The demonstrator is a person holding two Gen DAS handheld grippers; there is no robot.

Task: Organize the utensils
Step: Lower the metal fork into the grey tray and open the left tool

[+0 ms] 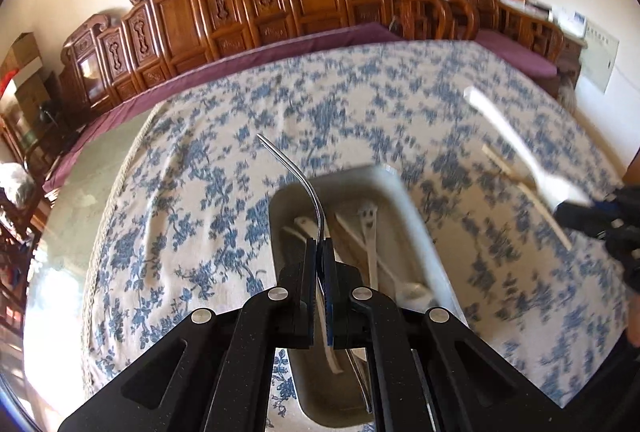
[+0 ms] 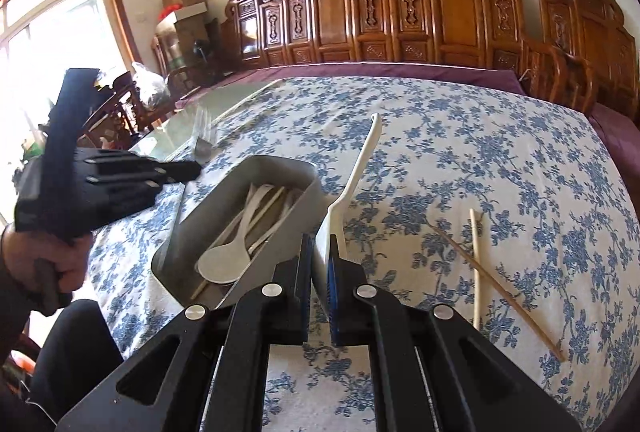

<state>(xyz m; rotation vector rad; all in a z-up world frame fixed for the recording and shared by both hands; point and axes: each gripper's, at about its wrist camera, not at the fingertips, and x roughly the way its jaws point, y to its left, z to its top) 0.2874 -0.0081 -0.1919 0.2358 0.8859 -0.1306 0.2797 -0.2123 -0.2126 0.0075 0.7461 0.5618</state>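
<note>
While both tongs are loaded, deposit one utensil at a time into the grey tray (image 2: 280, 168), working from left to right across the worktop (image 2: 480, 160). At the far left, the left tongs (image 1: 320, 252) are clenched on a metal fork (image 1: 298, 176), held by the handle with the tines curving up and away, directly above the tray, which in this view sits just beneath the pads. White plastic utensils (image 1: 372, 228), a large white spoon (image 2: 224, 264) among them, already lie lengthwise inside the tray. Judged from this, the step in hand is releasing the fork: align its handle with the long axis of the tray, lower it until it is just above the utensils already there, then release, so that it does not bounce out or land across the rim. To the right of the tray, the right tongs (image 2: 320, 260) grasp a white spatula (image 2: 360, 168) by its flat blade, handle pointing away over the cloth; keep it clear of the left tongs until the fork is down. Farther right, two chopsticks (image 2: 476, 264) lie crossed on the floral cloth, well apart from the tray, not yet collected. Blur in the left view suggests motion, so slow down before releasing.
</note>
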